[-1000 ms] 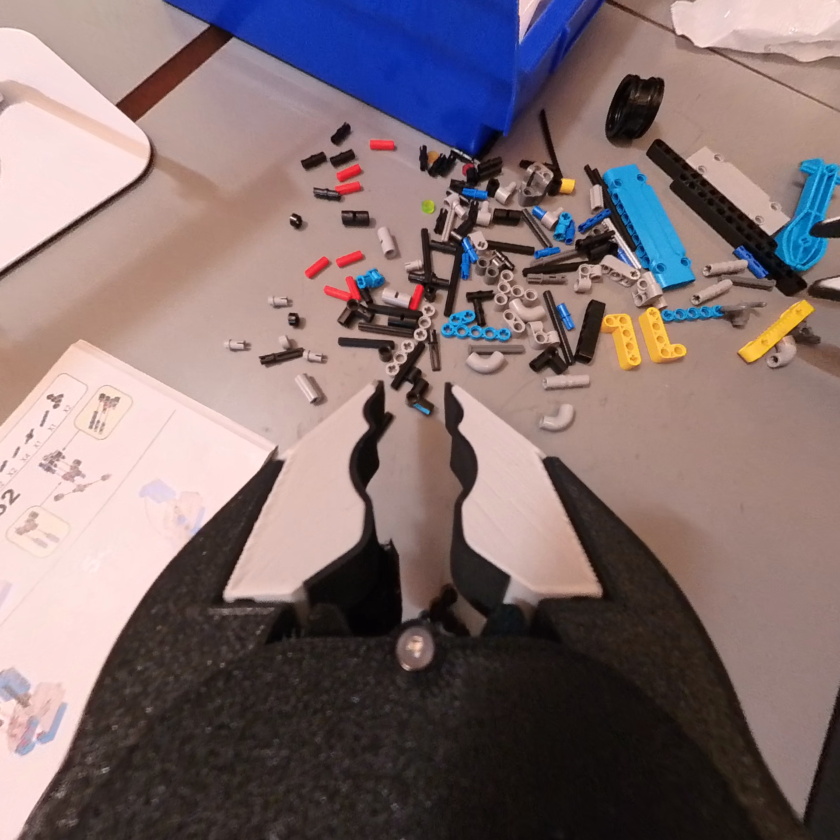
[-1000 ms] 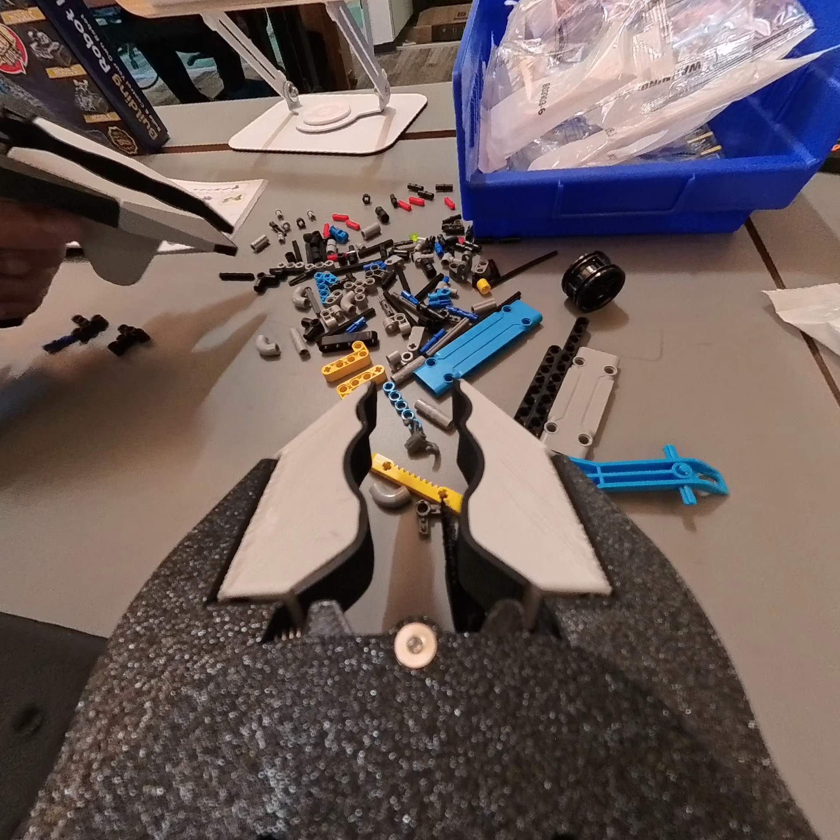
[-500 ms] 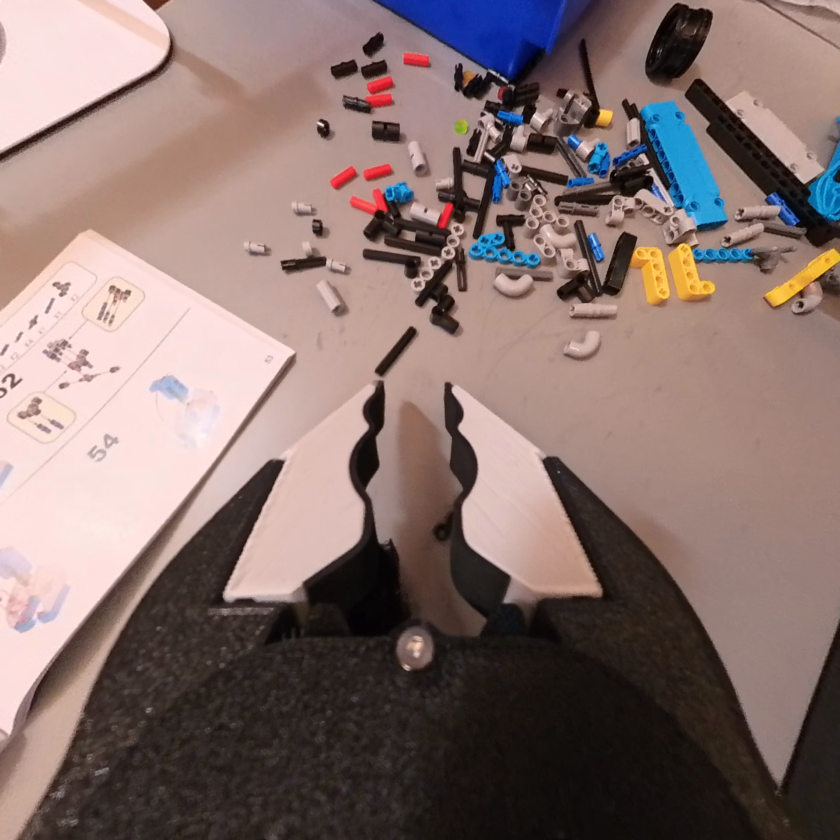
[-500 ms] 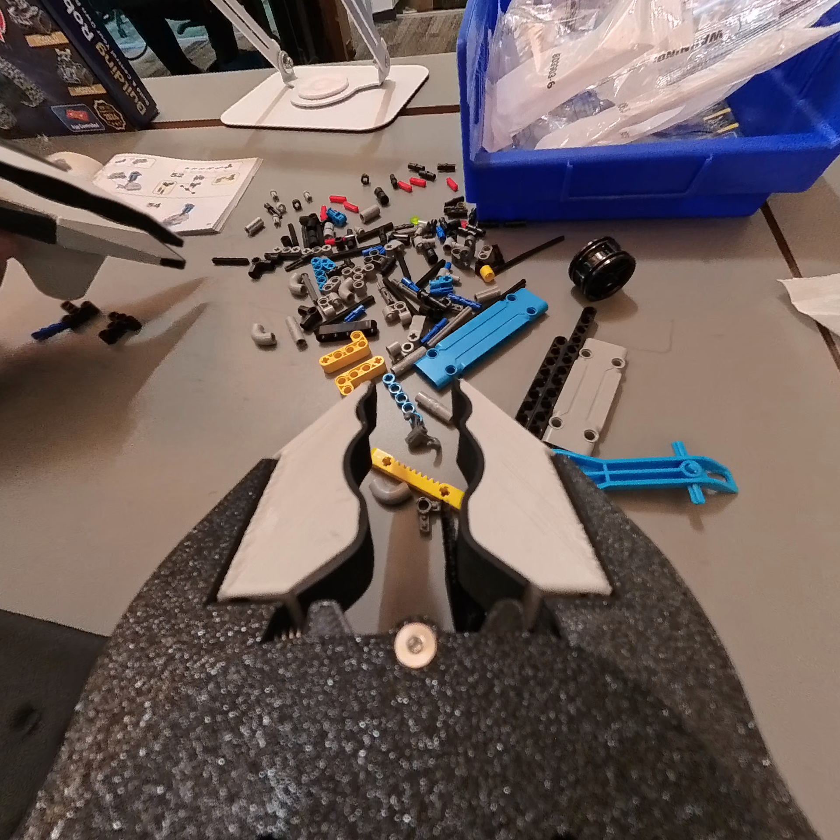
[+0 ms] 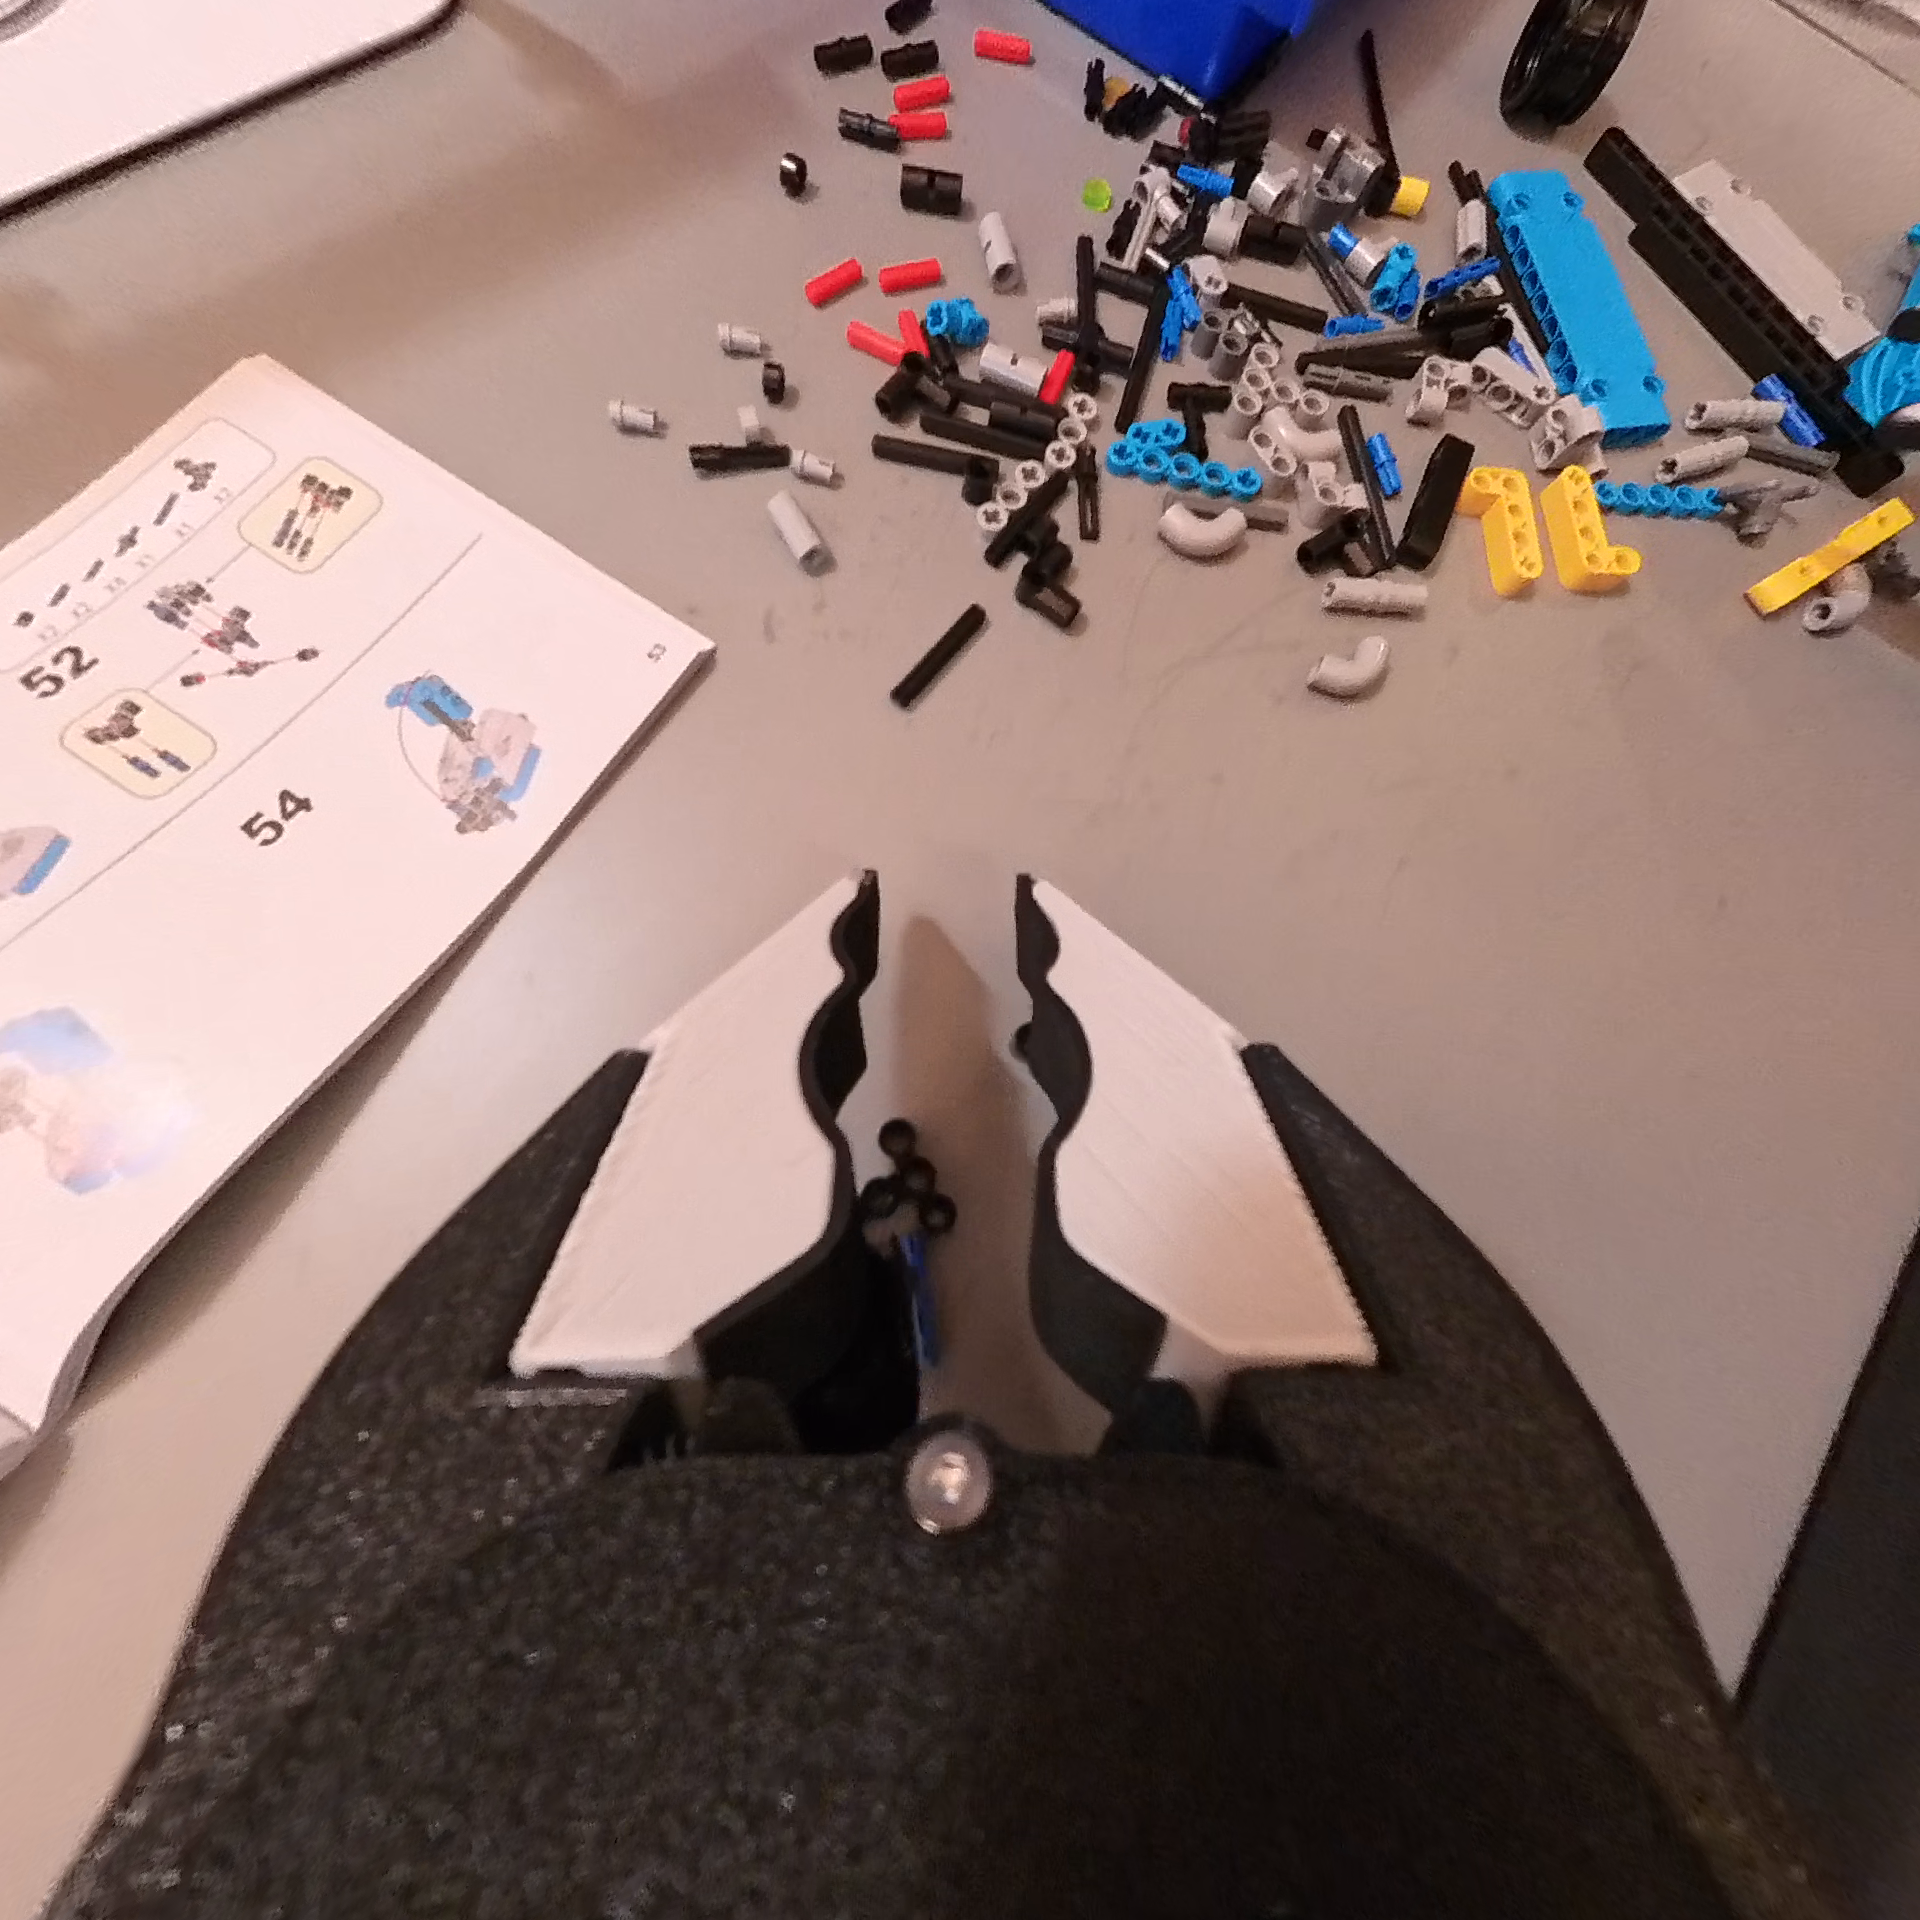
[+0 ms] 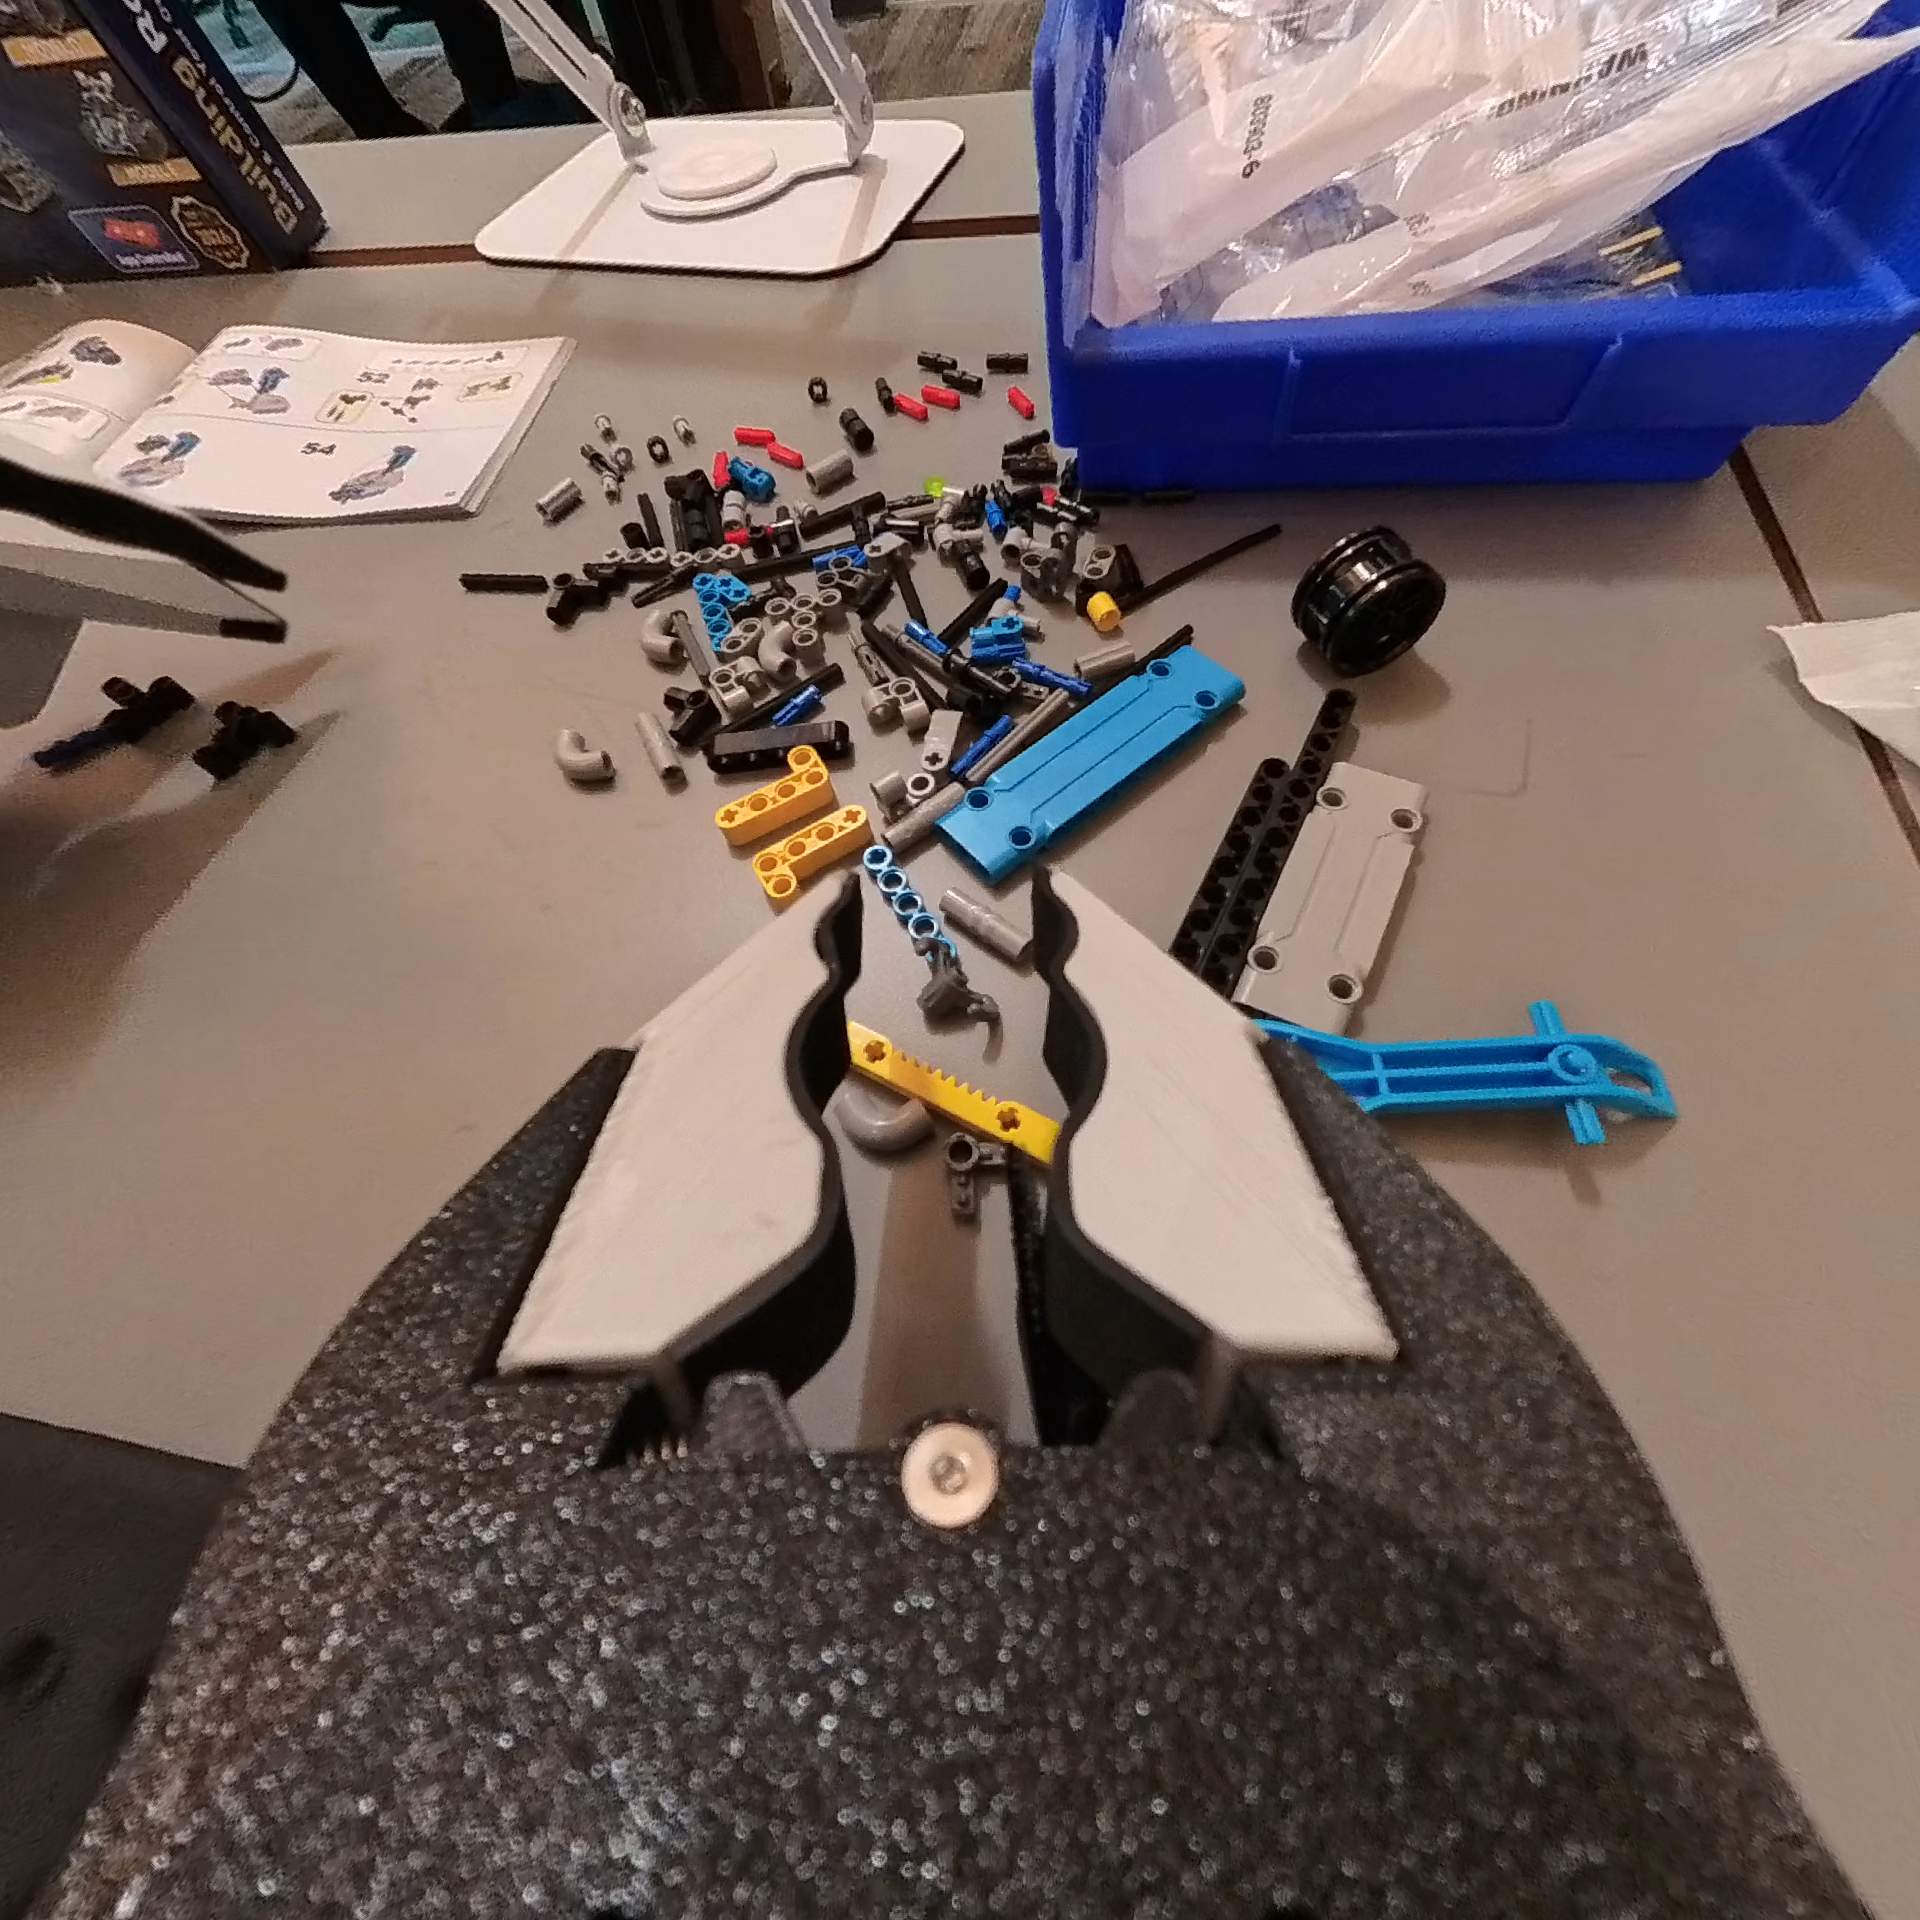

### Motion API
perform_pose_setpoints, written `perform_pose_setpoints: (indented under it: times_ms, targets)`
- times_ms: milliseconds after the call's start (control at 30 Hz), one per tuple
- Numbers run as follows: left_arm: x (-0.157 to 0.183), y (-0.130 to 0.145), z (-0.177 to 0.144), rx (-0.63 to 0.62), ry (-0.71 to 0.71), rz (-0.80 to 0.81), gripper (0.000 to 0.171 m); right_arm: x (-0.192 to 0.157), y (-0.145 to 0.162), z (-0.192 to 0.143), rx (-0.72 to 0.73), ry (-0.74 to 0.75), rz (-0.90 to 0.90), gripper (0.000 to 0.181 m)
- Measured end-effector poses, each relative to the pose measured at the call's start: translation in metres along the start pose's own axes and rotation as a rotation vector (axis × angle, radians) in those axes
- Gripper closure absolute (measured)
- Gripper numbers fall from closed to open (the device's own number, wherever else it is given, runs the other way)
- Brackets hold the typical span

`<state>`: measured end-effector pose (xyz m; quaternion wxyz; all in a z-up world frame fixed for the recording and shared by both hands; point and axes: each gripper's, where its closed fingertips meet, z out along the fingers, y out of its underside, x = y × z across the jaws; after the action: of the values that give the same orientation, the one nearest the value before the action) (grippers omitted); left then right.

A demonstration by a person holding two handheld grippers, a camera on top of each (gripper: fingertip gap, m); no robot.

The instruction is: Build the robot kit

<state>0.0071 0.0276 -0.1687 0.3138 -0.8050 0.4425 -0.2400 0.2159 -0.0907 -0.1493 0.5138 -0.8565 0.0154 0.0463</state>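
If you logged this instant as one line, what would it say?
left gripper: open, above bare grey table, black-and-blue assembled piece beneath | right gripper: open, over yellow toothed rack | open instruction booklet: left

The small black-and-blue assembly (image 5: 909,1205) is half hidden behind the left tool's finger (image 5: 727,1122) — beyond it, the blue bin (image 5: 1174,42) is cut off.

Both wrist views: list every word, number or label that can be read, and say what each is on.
I won't copy out the writing; this is where it stands.
Instruction booklet: printed step and page numbers beside diagrams.
Dark box: large lettering and badges, partly cut off.
Clear bags in the blue bin: printed text.
Loose building pieces: no writing visible.
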Motion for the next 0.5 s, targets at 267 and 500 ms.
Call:
perform_pose_setpoints:
  times_ms: [267, 500]
  targets:
    - [-0.008, 0.006, -0.01, 0.018, -0.007, -0.018, 0.146, 0.001, 0.003, 0.002, -0.022, 0.009, 0.004, 0.149]
    - [-0.011, 0.004, -0.018, 0.05, -0.013, -0.02, 0.146, 0.01, 0.004, 0.012, -0.071, 0.046, -0.007, 0.149]
